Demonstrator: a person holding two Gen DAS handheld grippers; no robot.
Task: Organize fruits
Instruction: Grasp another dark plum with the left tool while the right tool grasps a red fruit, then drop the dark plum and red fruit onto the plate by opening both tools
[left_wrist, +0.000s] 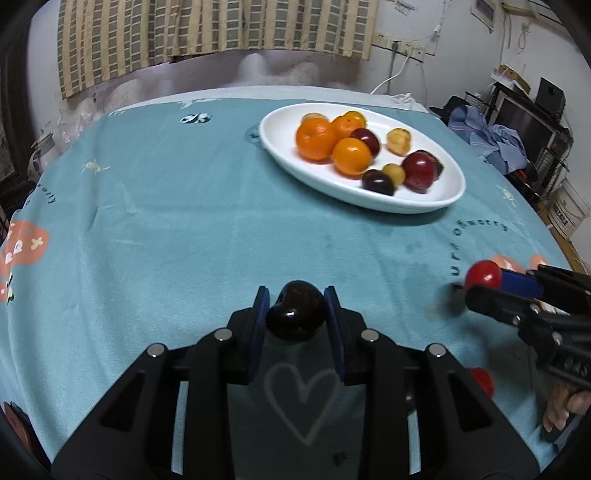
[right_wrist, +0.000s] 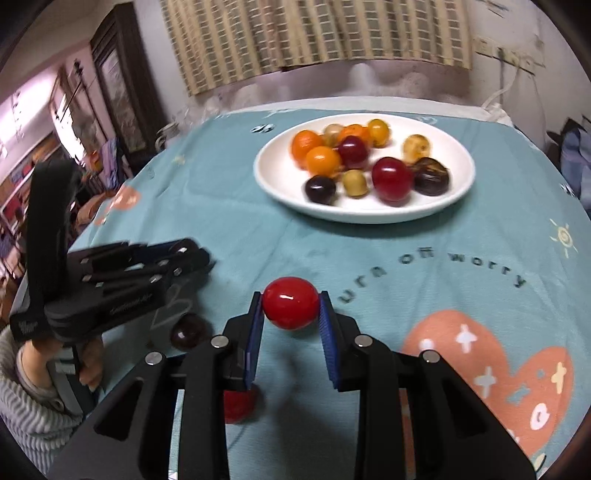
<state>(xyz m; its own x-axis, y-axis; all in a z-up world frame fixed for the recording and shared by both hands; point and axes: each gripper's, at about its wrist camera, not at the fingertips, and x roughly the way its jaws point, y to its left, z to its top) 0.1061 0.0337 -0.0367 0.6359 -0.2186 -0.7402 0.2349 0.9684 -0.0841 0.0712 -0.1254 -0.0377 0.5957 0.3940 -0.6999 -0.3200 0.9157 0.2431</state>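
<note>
My left gripper (left_wrist: 296, 295) is shut on a dark plum (left_wrist: 296, 314), held a little above the teal tablecloth (left_wrist: 184, 221). My right gripper (right_wrist: 290, 295) is shut on a glossy red fruit (right_wrist: 290, 303), its blue pads pressing both sides. In the left wrist view the right gripper (left_wrist: 480, 286) enters from the right with that red fruit (left_wrist: 482, 275) at its tip. The left gripper (right_wrist: 201, 256) shows at the left of the right wrist view. A white oval plate (left_wrist: 280, 125) (right_wrist: 273, 173) at the far side carries several oranges, plums and yellowish fruits.
A loose dark fruit (right_wrist: 188, 331) and a loose red fruit (right_wrist: 240, 406) lie on the cloth near the grippers. A person's hand (right_wrist: 90, 365) grips the left handle. A striped curtain (left_wrist: 221, 29) hangs behind the table. Clothes and boxes (left_wrist: 498, 140) crowd the right.
</note>
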